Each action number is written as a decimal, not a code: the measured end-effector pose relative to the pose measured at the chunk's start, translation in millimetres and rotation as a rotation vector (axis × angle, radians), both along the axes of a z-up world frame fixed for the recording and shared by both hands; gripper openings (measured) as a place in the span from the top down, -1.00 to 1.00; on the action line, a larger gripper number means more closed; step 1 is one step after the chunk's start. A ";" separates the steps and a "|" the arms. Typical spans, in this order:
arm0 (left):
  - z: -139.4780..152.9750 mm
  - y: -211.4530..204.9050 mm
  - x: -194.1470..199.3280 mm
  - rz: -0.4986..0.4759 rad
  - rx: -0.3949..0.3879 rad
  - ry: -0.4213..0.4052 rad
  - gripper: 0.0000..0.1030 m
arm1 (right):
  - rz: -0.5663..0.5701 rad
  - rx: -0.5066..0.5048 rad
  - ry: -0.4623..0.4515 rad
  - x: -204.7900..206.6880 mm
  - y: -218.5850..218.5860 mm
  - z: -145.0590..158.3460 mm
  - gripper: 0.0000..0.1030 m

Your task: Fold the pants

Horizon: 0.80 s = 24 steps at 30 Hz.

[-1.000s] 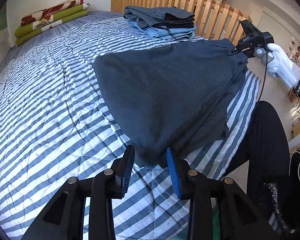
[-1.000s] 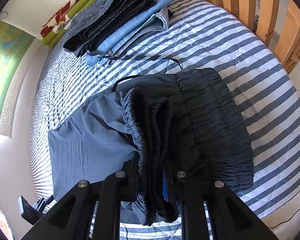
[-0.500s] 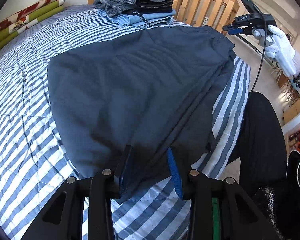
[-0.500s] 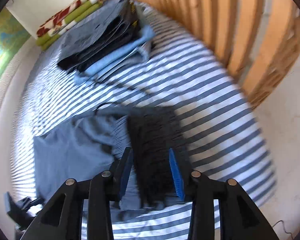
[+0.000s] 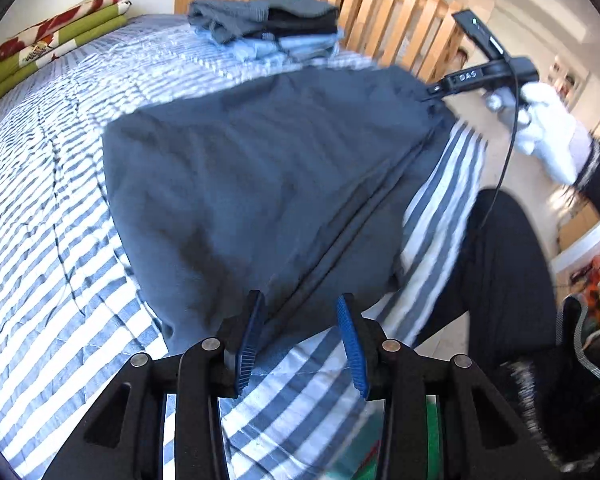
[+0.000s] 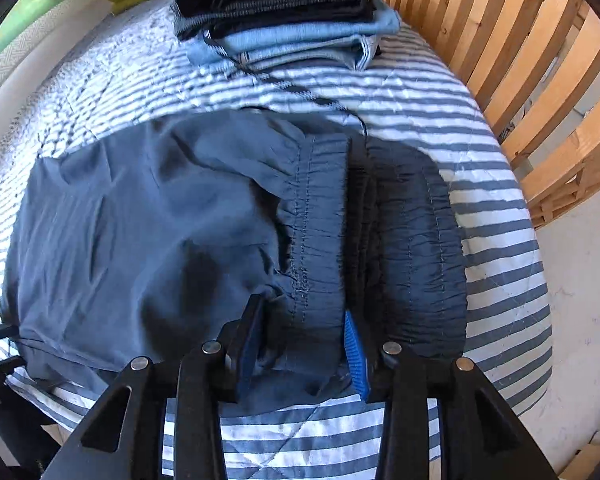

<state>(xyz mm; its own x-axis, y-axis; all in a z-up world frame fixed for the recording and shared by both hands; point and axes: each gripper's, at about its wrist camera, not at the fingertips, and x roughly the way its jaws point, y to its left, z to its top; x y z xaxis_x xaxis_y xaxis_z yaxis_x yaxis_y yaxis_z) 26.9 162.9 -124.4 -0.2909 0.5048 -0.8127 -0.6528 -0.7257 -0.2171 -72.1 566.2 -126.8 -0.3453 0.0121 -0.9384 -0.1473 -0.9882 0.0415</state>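
Dark blue-grey pants [image 5: 260, 168] lie folded flat on the striped bedcover [image 5: 40, 240]. My left gripper [image 5: 302, 340] is open at their near edge, and the hem sits between its blue pads. In the right wrist view the gathered elastic waistband [image 6: 320, 220] of the pants [image 6: 140, 232] is doubled over. My right gripper [image 6: 302, 344] is open around it, with the band lying between the fingers. From the left wrist view, a white-gloved hand [image 5: 544, 128] holds the right gripper [image 5: 430, 94] at the pants' far right corner.
A stack of folded clothes [image 5: 268, 24] [image 6: 284, 12] sits near the wooden slatted bed end [image 5: 380, 12] [image 6: 520, 60]. A loose drawstring [image 6: 300, 92] trails from it toward the pants. Green and red folded bedding [image 5: 52, 40] lies far left. A person's black-clad leg [image 5: 500, 260] stands by the bed's edge.
The right gripper let go of the bunched waistband, lifted away, then came back down open around it. The left gripper stayed open and closed in on the hem.
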 end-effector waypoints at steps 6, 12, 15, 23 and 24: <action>10.2 13.8 -17.8 0.037 0.080 0.018 0.18 | 0.081 -0.185 0.144 -31.1 -44.6 49.6 0.32; -29.1 56.5 -16.2 -0.043 0.027 -0.051 0.18 | 0.204 -0.240 0.049 -95.4 -121.7 18.1 0.32; -38.0 61.4 -6.0 -0.083 0.006 -0.049 0.18 | 0.242 -0.075 -0.006 -96.4 -139.2 6.4 0.33; -34.8 41.6 -2.4 -0.079 0.038 -0.059 0.18 | -0.239 0.141 -0.058 -14.9 34.2 22.0 0.33; -34.3 41.3 -2.4 -0.078 0.042 -0.063 0.18 | -0.293 0.144 -0.054 -2.7 51.3 27.1 0.33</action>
<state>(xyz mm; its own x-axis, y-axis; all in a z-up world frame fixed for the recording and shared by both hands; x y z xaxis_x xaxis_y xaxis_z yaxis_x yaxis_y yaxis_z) 24.5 204.2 -158.7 -0.1981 0.5581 -0.8058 -0.6909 -0.6626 -0.2891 -74.8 617.4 -99.7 -0.2574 0.2377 -0.9366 -0.4244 -0.8986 -0.1114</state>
